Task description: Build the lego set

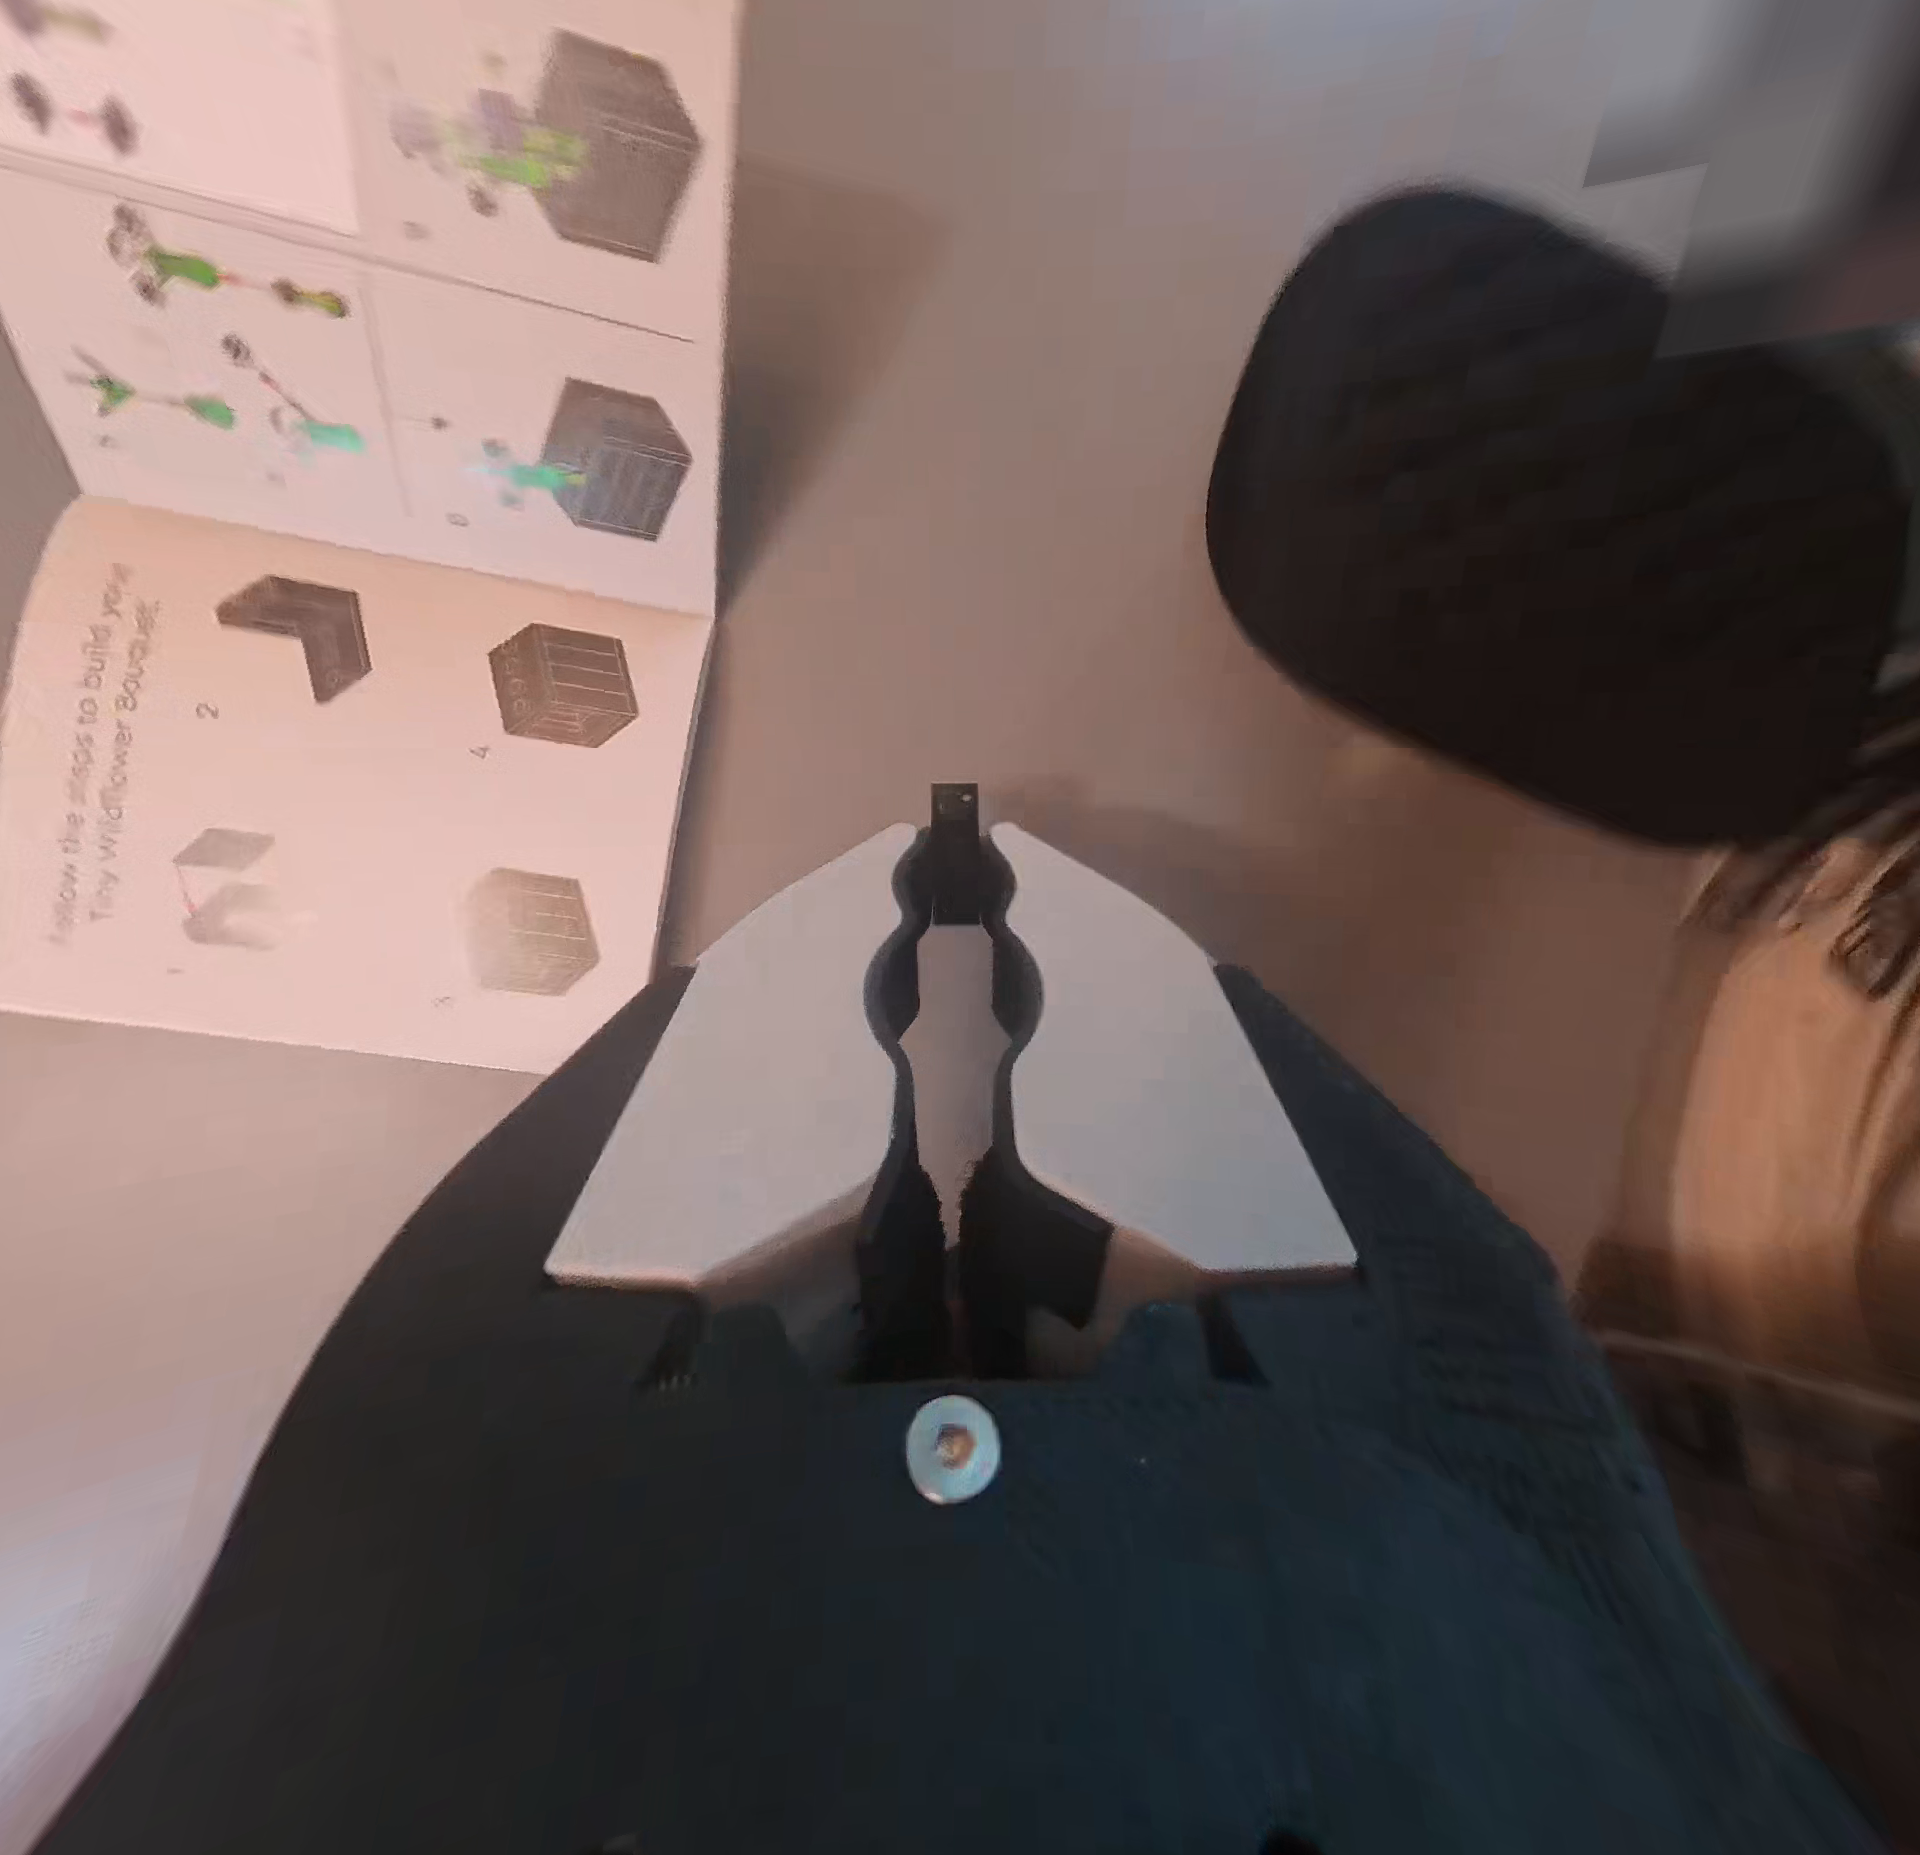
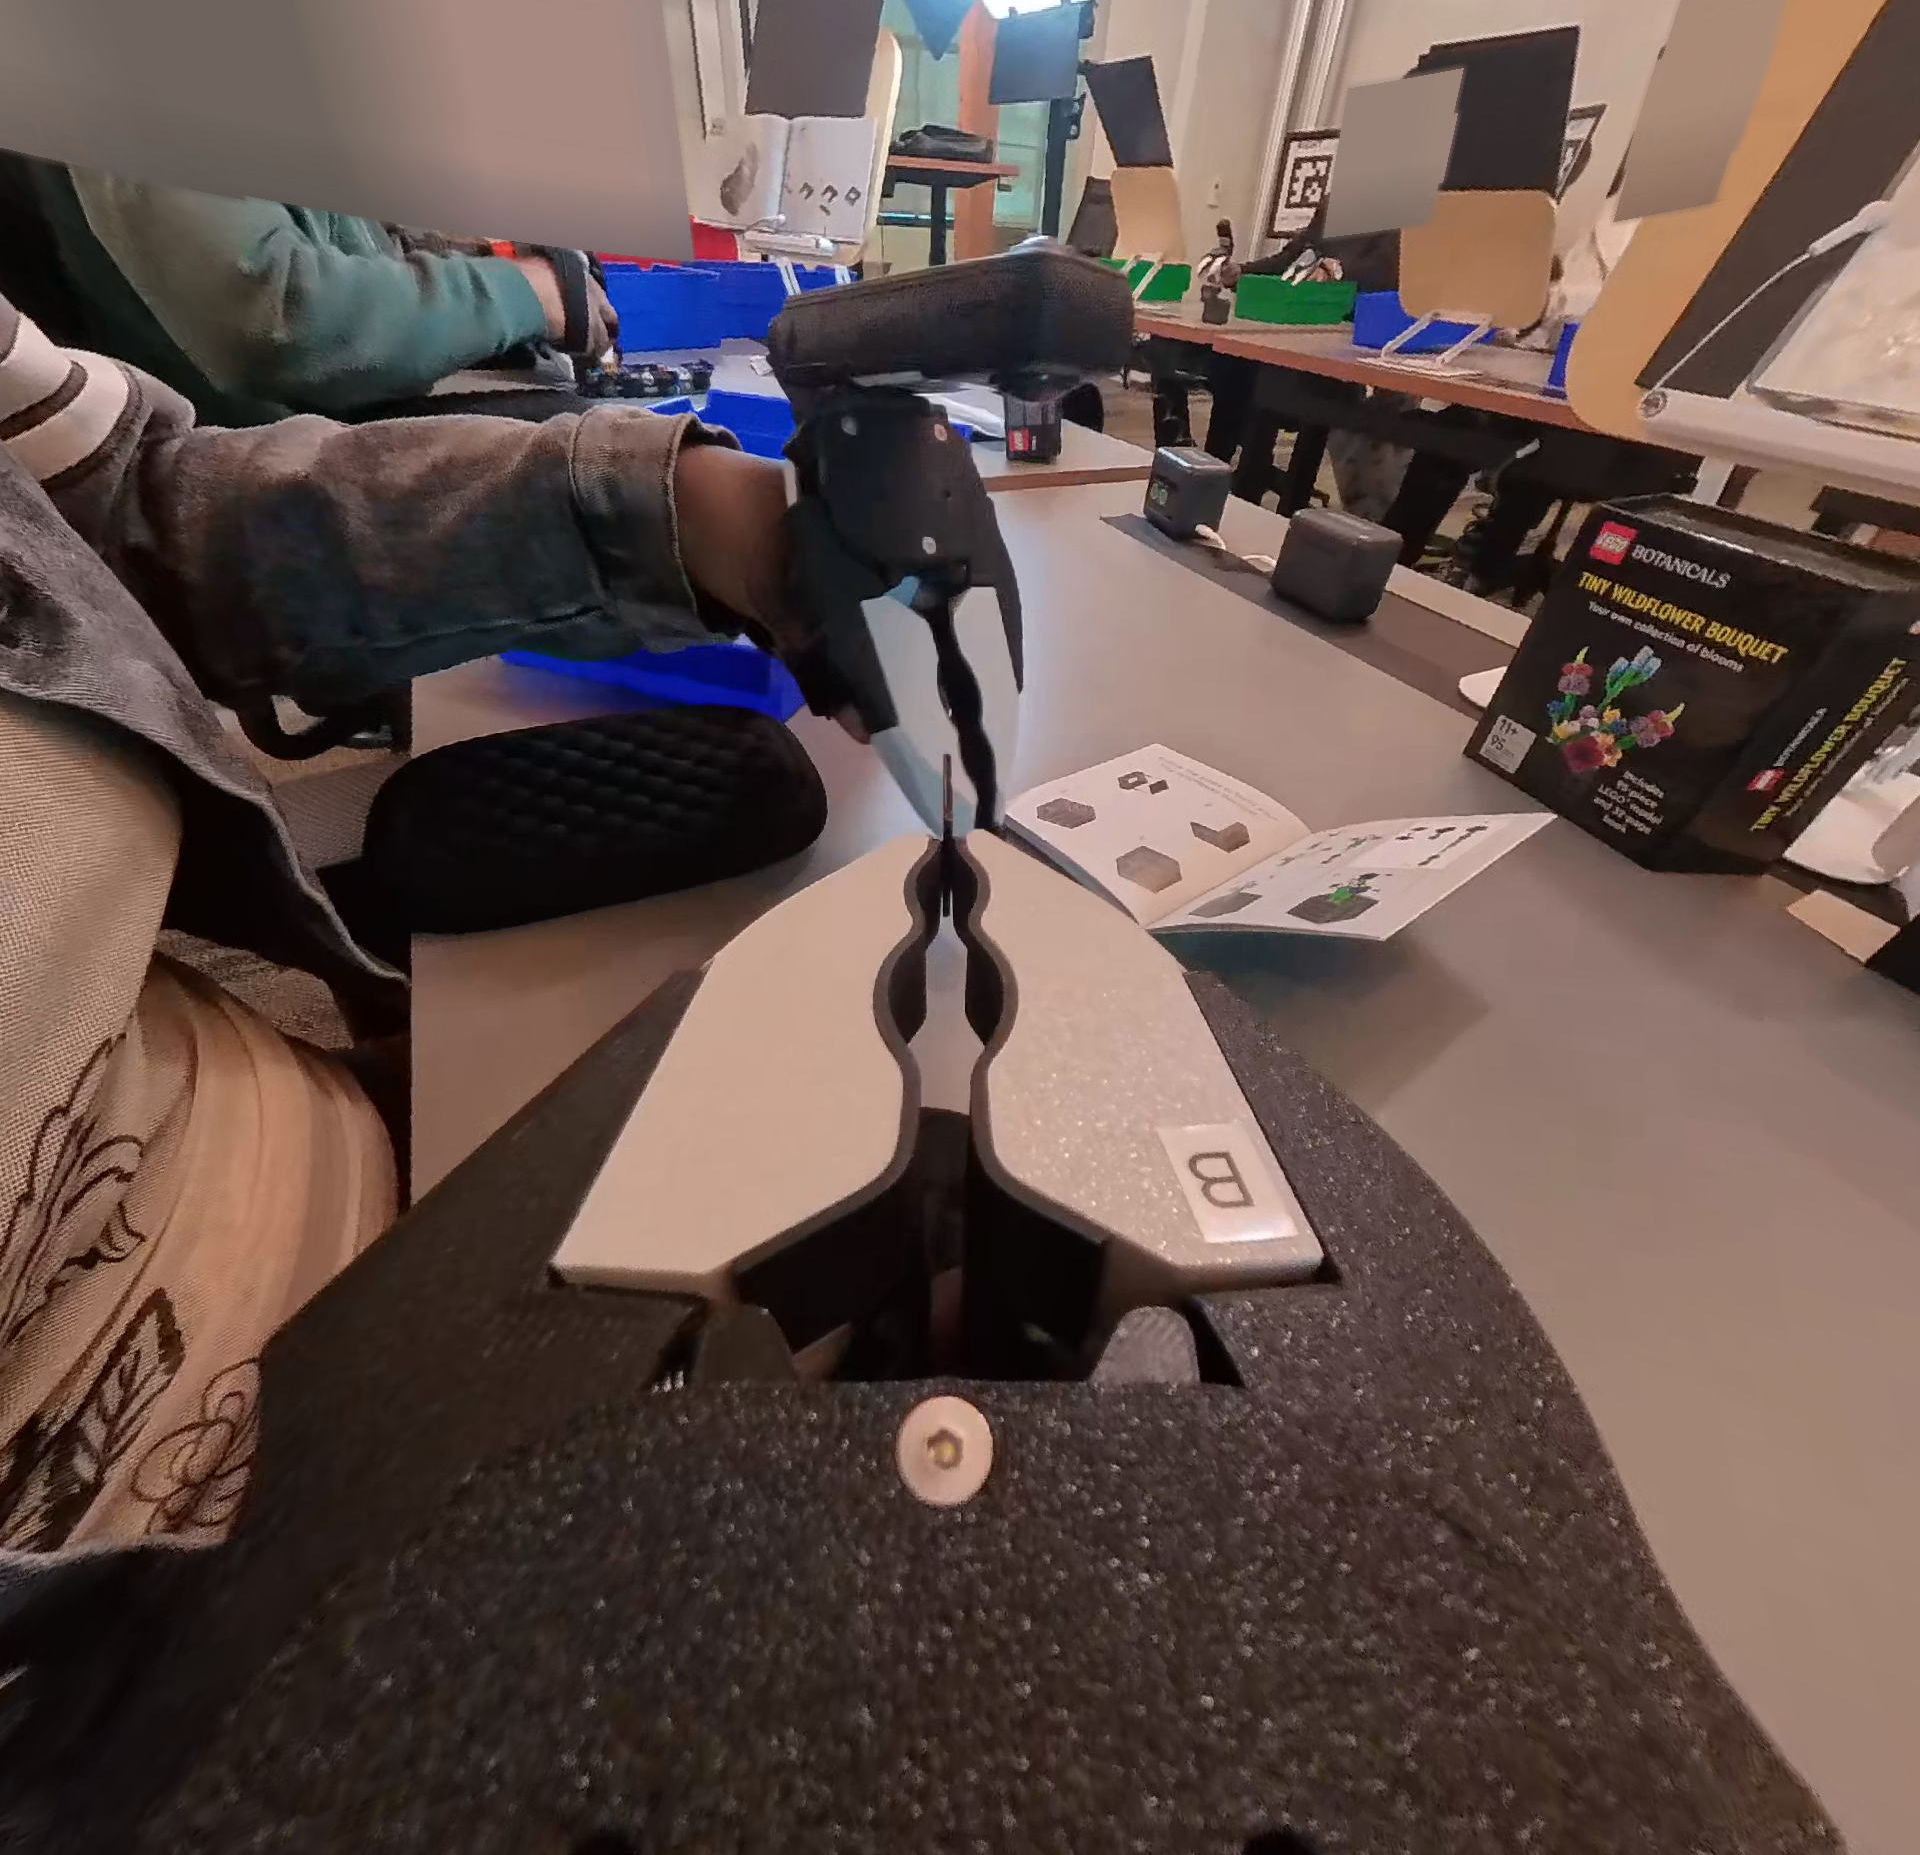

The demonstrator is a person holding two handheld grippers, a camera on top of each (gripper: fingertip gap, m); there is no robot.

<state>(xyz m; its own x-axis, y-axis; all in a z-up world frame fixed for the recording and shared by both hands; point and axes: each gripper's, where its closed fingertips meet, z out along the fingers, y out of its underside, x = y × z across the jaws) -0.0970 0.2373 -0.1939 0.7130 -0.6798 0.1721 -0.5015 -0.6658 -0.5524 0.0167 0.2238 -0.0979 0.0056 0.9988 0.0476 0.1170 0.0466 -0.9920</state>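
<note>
My left gripper (image 1: 954,829) is shut on a small black lego piece (image 1: 956,818) that sticks out past its tips, above the grey table. My right gripper (image 2: 948,844) is shut on a thin dark piece (image 2: 947,797), seen edge-on and standing up between the tips. In the right wrist view the left gripper (image 2: 966,818) points down, its tips right beside the right gripper's tips and the thin piece. The open instruction booklet (image 1: 343,558) lies on the table and also shows in the right wrist view (image 2: 1268,860).
The black lego set box (image 2: 1704,683) stands at the right. A black padded armrest (image 2: 592,808) sits by the table's edge, and shows at the upper right of the left wrist view (image 1: 1558,517). Blue bins (image 2: 665,673) and another person's arms are beyond. The left wrist view is blurred. The left gripper's tips are roughly 15 centimetres from the right gripper's.
</note>
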